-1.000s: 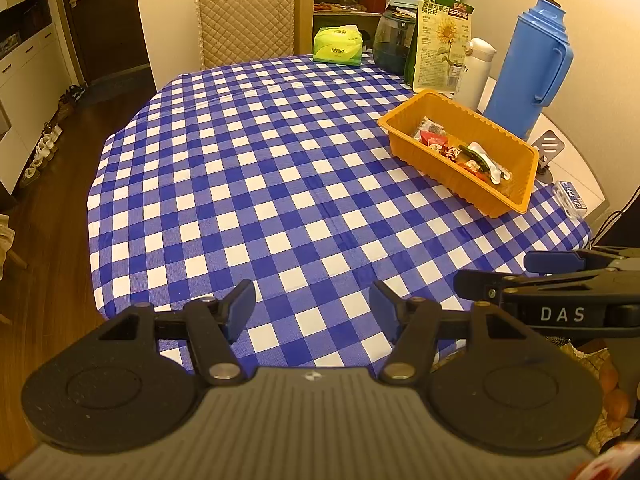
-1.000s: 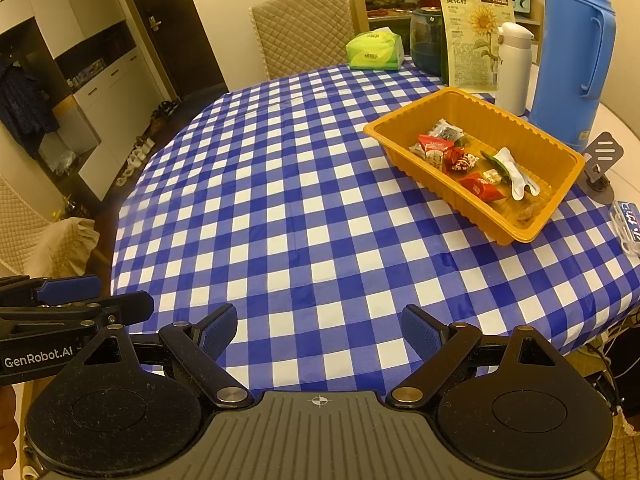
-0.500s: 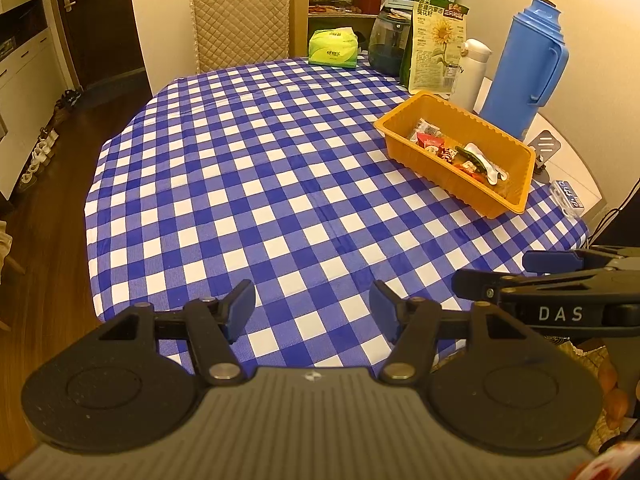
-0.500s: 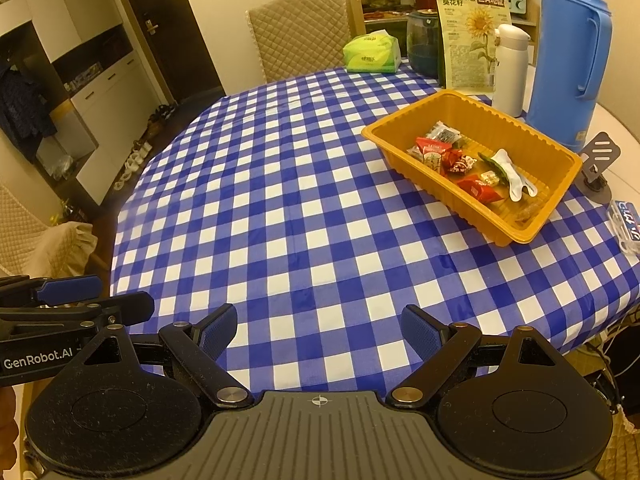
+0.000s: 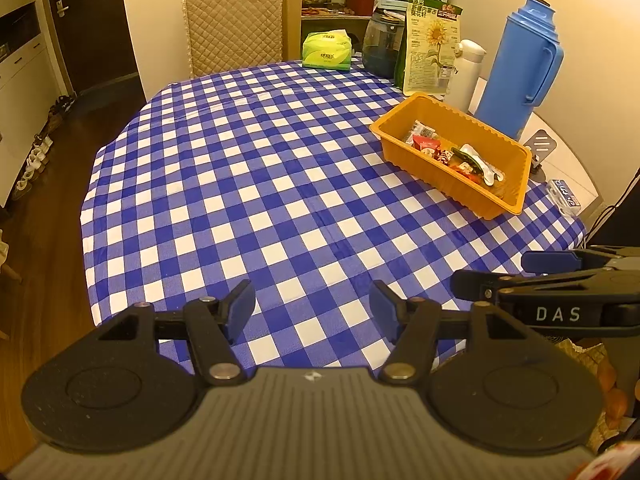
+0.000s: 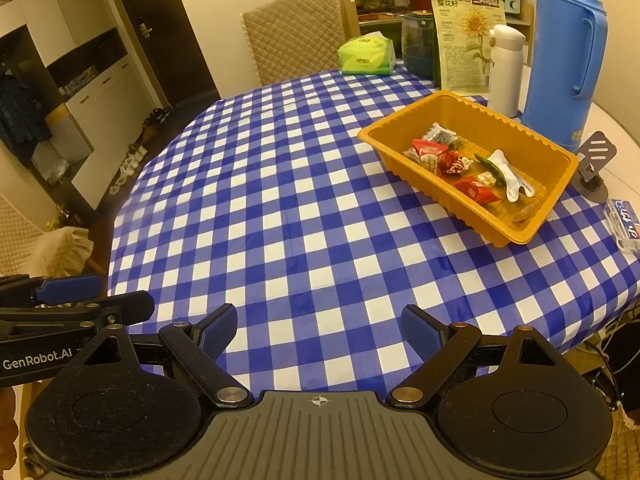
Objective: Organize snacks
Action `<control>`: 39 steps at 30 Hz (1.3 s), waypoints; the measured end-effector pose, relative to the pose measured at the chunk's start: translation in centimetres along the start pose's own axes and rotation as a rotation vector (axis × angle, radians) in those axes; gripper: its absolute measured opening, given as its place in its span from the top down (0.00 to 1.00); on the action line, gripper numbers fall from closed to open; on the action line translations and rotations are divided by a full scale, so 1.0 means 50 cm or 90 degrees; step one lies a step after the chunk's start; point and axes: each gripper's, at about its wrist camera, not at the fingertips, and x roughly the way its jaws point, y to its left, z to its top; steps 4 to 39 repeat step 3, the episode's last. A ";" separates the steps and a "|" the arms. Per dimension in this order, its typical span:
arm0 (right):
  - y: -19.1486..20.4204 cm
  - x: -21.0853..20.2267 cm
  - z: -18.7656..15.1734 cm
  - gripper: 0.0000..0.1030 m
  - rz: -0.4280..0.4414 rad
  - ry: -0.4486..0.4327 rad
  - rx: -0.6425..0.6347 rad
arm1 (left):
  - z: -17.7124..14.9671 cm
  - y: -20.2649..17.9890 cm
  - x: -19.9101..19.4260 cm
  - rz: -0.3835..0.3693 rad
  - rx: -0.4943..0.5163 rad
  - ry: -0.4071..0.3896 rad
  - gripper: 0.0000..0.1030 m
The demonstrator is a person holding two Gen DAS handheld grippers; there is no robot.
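Note:
An orange tray (image 5: 508, 196) (image 6: 520, 232) sits at the right side of the blue checked table (image 5: 260, 168) (image 6: 280, 200). Several wrapped snacks (image 5: 448, 152) (image 6: 456, 166), red, white and green, lie inside it. My left gripper (image 5: 312, 306) hovers open over the near table edge with nothing between its fingers. My right gripper (image 6: 318, 326) also stands open and empty over the near edge, wider apart. Each gripper shows in the other's view: the right one (image 5: 536, 276) at the right edge, the left one (image 6: 88, 294) at the left edge.
Behind the tray stand a blue thermos (image 5: 520, 68) (image 6: 564, 60), a white bottle (image 6: 504, 68), a sunflower seed bag (image 5: 430, 48), a dark jar (image 5: 380, 48) and a green tissue pack (image 5: 326, 50). A phone stand (image 6: 594, 160) and a small packet (image 6: 624, 224) lie right of the tray. A quilted chair (image 5: 232, 24) stands at the far side.

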 end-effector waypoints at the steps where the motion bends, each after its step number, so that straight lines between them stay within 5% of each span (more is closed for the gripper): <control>1: 0.000 0.001 0.000 0.14 -0.001 0.000 0.001 | 0.000 0.001 0.000 -0.001 0.001 0.000 0.41; 39: 0.001 0.001 -0.001 0.14 -0.002 0.000 0.002 | 0.000 0.004 0.001 -0.006 0.000 0.004 0.41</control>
